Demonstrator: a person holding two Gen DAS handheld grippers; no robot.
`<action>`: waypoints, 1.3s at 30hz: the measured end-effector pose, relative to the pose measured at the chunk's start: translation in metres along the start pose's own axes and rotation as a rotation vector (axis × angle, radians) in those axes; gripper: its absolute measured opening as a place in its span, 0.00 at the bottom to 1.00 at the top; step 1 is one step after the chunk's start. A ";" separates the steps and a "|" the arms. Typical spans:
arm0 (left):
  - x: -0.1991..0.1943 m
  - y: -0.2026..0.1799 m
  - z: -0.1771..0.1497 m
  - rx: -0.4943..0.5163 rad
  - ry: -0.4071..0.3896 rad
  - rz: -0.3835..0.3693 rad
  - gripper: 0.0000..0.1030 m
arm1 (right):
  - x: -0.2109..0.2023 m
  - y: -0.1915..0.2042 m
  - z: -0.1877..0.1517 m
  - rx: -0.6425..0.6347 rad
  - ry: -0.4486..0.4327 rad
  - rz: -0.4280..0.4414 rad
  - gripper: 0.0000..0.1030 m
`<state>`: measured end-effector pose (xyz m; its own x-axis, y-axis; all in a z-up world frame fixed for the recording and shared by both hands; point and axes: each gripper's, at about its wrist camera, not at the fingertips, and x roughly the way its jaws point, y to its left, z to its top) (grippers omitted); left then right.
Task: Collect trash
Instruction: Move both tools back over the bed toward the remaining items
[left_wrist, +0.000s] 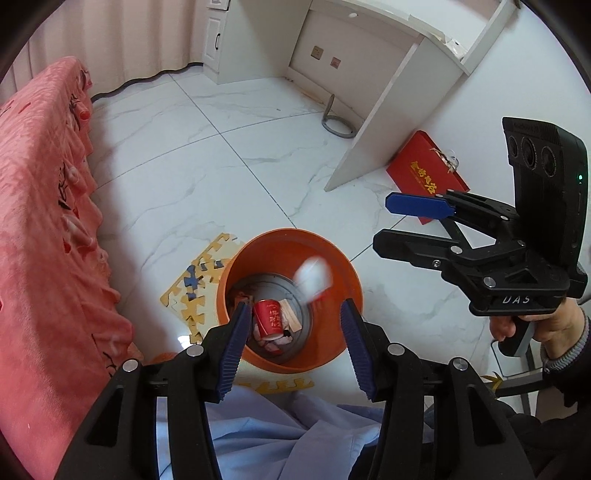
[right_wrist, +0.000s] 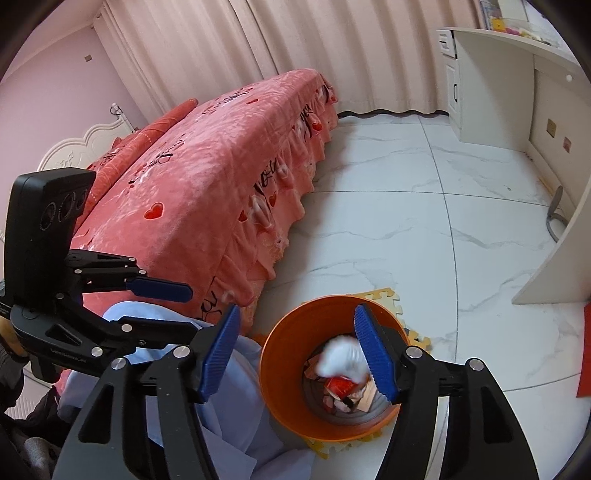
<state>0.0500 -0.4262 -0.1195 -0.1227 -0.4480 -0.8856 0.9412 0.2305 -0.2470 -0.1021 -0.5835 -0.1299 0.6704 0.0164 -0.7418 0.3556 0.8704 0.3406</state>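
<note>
- My left gripper (left_wrist: 293, 345) and right gripper (right_wrist: 297, 356): jaws apart, empty.
- Left view alone: red folder (left_wrist: 424, 173).
- Right view alone: headboard (right_wrist: 74, 147).
- White wad (left_wrist: 314, 277), blurred, above orange bin (left_wrist: 332, 339).

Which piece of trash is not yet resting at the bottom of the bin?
The blurred white wad, caught mid-fall inside the orange bin. The red paper cup and the scraps around it already lie on the bin's floor.
</note>
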 end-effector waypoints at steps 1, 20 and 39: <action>-0.001 0.001 -0.001 -0.001 0.000 0.000 0.51 | -0.001 0.001 0.000 0.000 0.000 0.002 0.63; -0.083 0.033 -0.057 -0.138 -0.152 0.151 0.85 | -0.003 0.097 0.017 -0.136 0.006 0.164 0.64; -0.188 0.085 -0.186 -0.445 -0.279 0.353 0.89 | 0.027 0.274 0.018 -0.426 0.078 0.385 0.73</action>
<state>0.0950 -0.1621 -0.0473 0.3147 -0.4735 -0.8226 0.6815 0.7160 -0.1514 0.0252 -0.3532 -0.0464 0.6439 0.3934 -0.6562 -0.2092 0.9155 0.3435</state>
